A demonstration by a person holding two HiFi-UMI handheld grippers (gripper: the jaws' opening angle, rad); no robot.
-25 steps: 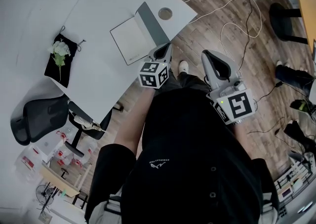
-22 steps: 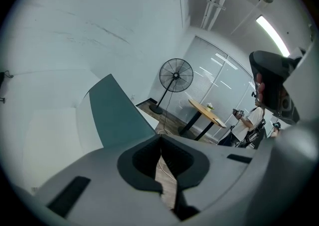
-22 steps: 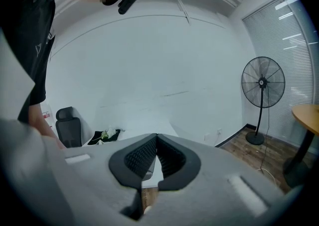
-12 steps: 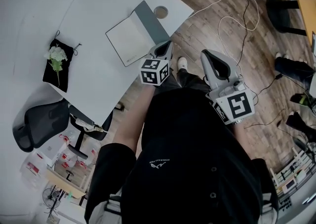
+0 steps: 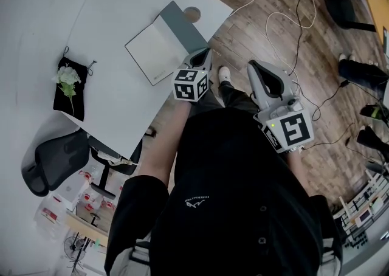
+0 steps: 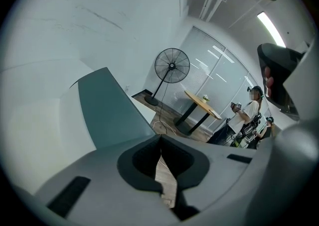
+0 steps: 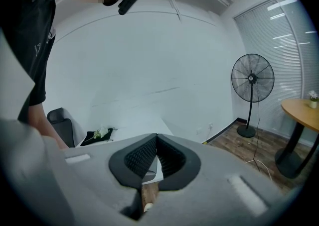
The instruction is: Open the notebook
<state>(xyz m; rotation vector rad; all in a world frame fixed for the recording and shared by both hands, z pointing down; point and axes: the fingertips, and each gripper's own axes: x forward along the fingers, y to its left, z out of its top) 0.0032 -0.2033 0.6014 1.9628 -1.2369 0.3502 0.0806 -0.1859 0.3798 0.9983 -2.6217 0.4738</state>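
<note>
Left tongs (image 6: 159, 139), right tongs (image 7: 156, 139) both closed; notebook (image 5: 165, 42) open, white page (image 5: 152, 53) up.

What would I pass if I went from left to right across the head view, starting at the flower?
White flower on its black pouch → open notebook → left gripper, jaws together → right gripper, jaws together → dark shoes on the wooden floor.
</note>
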